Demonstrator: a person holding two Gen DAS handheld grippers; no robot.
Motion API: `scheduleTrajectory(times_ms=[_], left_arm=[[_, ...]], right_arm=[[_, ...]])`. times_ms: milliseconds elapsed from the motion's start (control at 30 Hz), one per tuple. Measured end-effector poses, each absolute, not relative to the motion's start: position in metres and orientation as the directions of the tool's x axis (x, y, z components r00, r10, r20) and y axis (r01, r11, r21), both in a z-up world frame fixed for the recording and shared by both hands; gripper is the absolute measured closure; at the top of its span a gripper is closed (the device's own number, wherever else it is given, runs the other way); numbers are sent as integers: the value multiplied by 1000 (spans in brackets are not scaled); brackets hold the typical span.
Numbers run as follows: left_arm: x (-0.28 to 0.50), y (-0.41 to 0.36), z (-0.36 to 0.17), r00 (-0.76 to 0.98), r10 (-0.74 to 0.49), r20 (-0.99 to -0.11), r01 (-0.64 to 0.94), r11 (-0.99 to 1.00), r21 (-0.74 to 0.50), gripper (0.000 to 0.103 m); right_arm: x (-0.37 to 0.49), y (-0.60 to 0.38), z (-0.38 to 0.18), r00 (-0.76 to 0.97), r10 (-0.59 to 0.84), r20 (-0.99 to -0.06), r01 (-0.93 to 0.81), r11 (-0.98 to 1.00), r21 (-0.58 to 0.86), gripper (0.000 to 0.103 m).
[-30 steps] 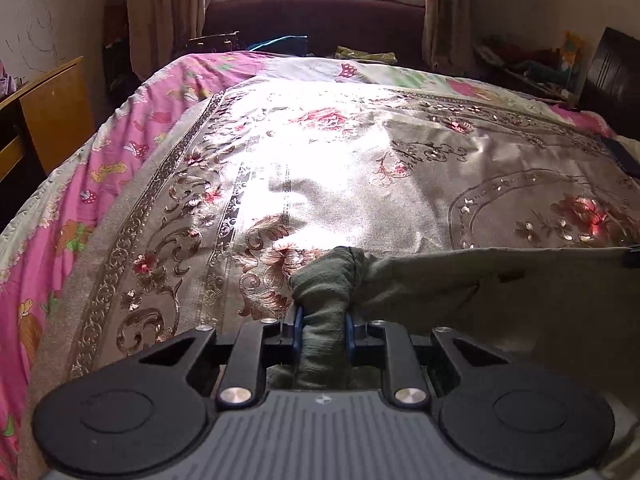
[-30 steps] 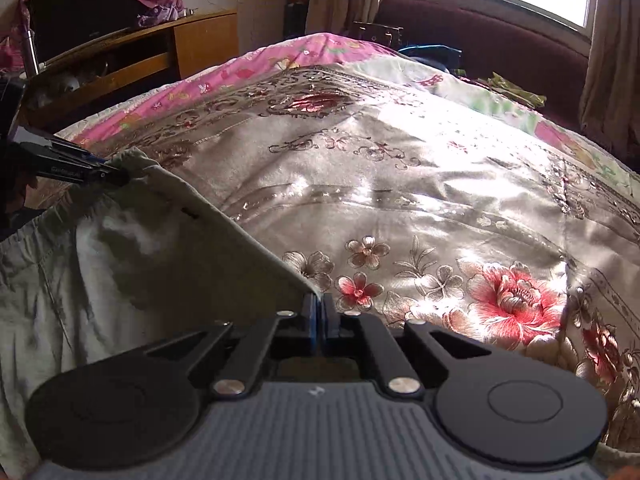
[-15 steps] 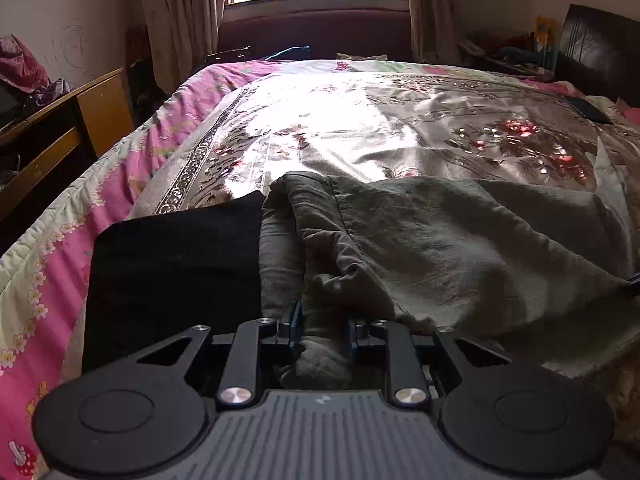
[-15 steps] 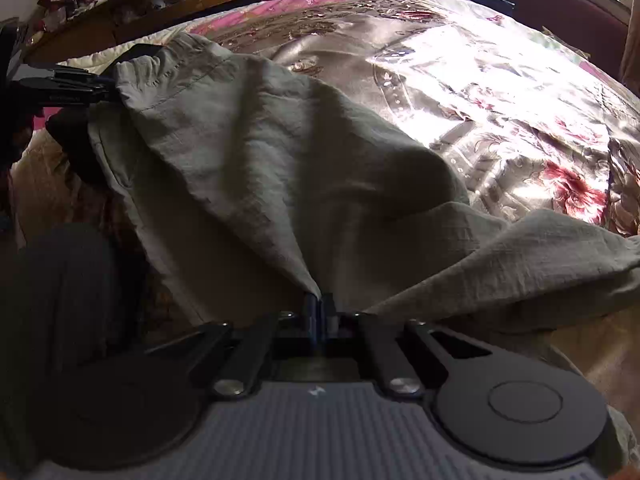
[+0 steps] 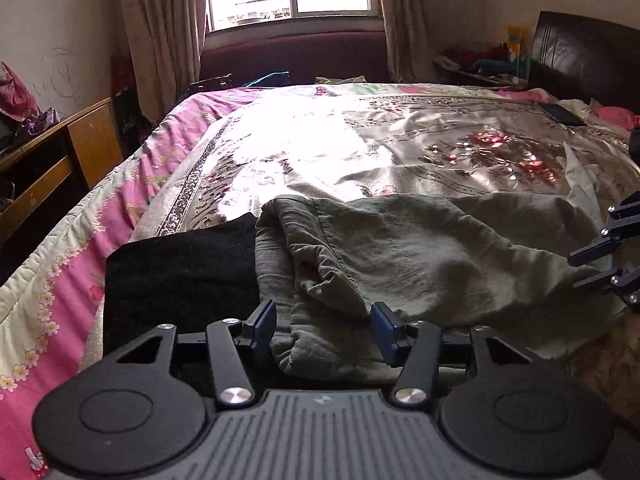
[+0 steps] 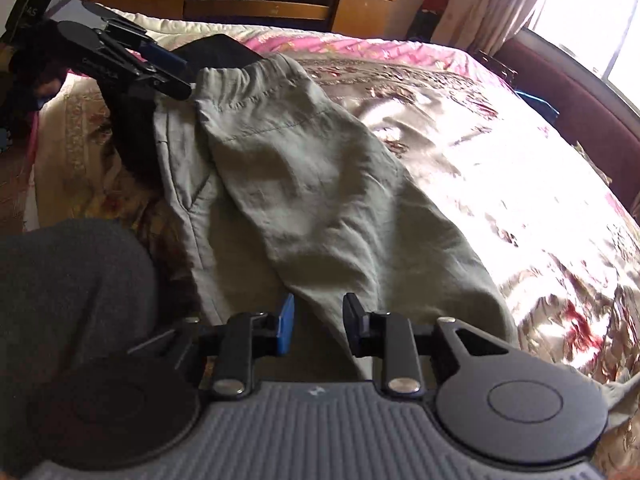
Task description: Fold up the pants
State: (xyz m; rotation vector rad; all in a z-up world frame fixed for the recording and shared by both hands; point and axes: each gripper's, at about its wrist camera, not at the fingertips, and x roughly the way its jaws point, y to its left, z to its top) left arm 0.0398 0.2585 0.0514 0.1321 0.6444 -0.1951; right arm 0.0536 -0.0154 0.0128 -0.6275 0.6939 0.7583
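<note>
— So where are the pants (image 6: 296, 184)?
— Lying doubled over on the floral bedspread (image 5: 360, 148), waistband end beside a black cloth (image 5: 180, 268) near the bed's edge.
— And the left gripper (image 5: 323, 326)?
— Its jaws are opening; bunched waistband fabric sits between the blue pads (image 5: 264, 320), which no longer press on it.
— The right gripper (image 6: 318, 322)?
— Opening too, with the olive fabric lying loose in the gap between its fingers.
</note>
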Motion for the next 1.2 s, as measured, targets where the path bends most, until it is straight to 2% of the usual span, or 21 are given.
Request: scheduleTrajectory(times_ms=[67, 200, 267, 300, 367, 400, 567, 667, 733, 800, 867, 900, 967, 1100, 1200], left_arm=[[44, 254, 50, 791, -153, -592, 240, 968, 70, 28], [67, 237, 37, 783, -145, -604, 268, 956, 117, 28], [80, 231, 27, 770, -87, -632, 249, 953, 172, 39], [83, 232, 24, 763, -85, -641, 248, 954, 169, 50], [83, 241, 29, 758, -119, -641, 249, 961, 117, 59], [80, 245, 34, 762, -120, -636, 242, 964, 109, 73], [51, 265, 60, 796, -106, -596, 206, 973, 102, 74], [44, 270, 47, 785, -65, -616, 186, 973, 134, 72], [47, 271, 29, 760, -53, -648, 173, 977, 123, 68], [44, 267, 25, 768, -36, -640, 165, 976, 143, 66], [40, 264, 33, 783, -15, -622, 154, 973, 171, 61], [38, 264, 36, 790, -5, -613, 149, 971, 184, 56], [35, 265, 43, 798, 14, -603, 136, 970, 203, 52], [29, 261, 53, 815, 40, -578, 85, 979, 187, 52], [25, 240, 64, 836, -14, -549, 113, 982, 148, 52]], right_arm=[[51, 6, 5, 516, 426, -743, -811, 522, -264, 72], [62, 37, -10, 520, 438, -733, -817, 505, -277, 71], [70, 45, -16, 542, 424, -726, -806, 507, -305, 71], [74, 49, -19, 555, 413, -723, -798, 509, -322, 74], [82, 55, -24, 566, 381, -731, -784, 522, -336, 85], [84, 56, -20, 559, 382, -736, -782, 538, -315, 97], [58, 56, 15, 543, 462, -701, -797, 548, -256, 97], [40, 61, 16, 511, 492, -705, -819, 527, -227, 96], [38, 70, -4, 490, 461, -740, -831, 504, -237, 90], [42, 77, -26, 460, 413, -786, -836, 500, -226, 88], [41, 74, -26, 470, 414, -780, -824, 522, -219, 86], [40, 70, -19, 473, 424, -772, -817, 539, -204, 82], [42, 55, -4, 493, 448, -746, -791, 588, -170, 76], [49, 7, 17, 561, 416, -715, -677, 728, -107, 75], [63, -45, 23, 616, 326, -717, -534, 842, -76, 75]])
